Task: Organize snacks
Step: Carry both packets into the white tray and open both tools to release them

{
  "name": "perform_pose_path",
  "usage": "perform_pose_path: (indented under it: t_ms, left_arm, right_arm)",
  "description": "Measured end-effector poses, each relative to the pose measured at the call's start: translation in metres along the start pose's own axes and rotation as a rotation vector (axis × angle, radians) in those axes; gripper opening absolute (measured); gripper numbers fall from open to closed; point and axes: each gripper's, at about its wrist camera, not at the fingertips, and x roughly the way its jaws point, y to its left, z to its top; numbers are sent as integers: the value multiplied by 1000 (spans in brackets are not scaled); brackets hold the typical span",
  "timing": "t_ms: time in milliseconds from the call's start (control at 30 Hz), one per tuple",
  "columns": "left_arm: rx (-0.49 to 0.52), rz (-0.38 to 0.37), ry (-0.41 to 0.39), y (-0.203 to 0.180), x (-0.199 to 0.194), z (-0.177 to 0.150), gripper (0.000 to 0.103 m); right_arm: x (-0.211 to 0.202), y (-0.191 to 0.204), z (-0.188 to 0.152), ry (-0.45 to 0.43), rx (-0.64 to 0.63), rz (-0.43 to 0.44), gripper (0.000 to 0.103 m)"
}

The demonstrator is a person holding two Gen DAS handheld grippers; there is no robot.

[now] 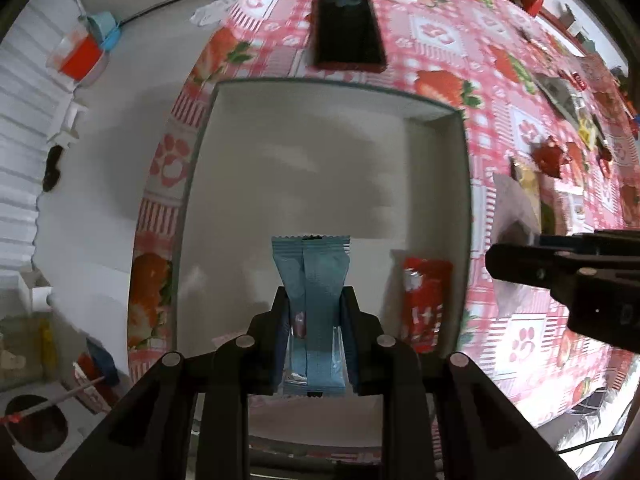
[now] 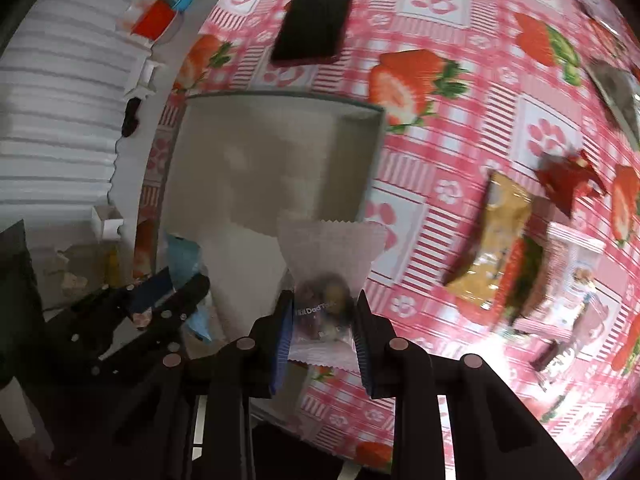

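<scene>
A: Where do things stand?

B: The left gripper (image 1: pixel 313 320) is clamped on a blue snack packet (image 1: pixel 310 276), pointing straight down over the white box (image 1: pixel 460 184) on the table (image 1: pixel 440 40). One red packet (image 1: pixel 425 304) already lies inside, by the right wall.

A: And the other hand?

B: The right gripper (image 2: pixel 323 316) is pinching a clear packet (image 2: pixel 330 280) with dark pieces in it, hanging over the box's right edge, half above the tablecloth.

A: So how to drop them well?

B: I'd lower the blue one close to the floor of the box, beside the red packet and not on top, then release. The right should move fully inside the rim first, or its packet may land on the table. More snacks, like the yellow packet (image 2: pixel 496 248), wait outside.
</scene>
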Motion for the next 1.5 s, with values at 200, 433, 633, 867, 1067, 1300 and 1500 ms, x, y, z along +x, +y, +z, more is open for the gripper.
perform_pose_path:
  t_ms: [200, 433, 633, 867, 1067, 1300, 1500]
  left_arm:
    - [-12, 19, 33, 10, 11, -6, 26]
    - [-23, 65, 52, 19, 17, -15, 40]
    - [-33, 102, 29, 29, 13, -16, 71]
    - [-22, 111, 29, 24, 10, -12, 78]
    - [16, 88, 28, 1, 2, -5, 79]
    - [88, 41, 25, -33, -3, 1, 79]
    - [178, 9, 21, -75, -9, 5, 79]
  right_arm:
    - [18, 17, 7, 44, -22, 12, 30]
    - [35, 29, 14, 87, -44, 13, 30]
    - [42, 32, 17, 97, -47, 3, 74]
    - [33, 21, 19, 72, -21, -21, 85]
    - [25, -8, 6, 53, 41, -53, 103]
    - [10, -70, -33, 25, 181, -92, 103]
    - [0, -135, -76, 2, 371, -125, 103]
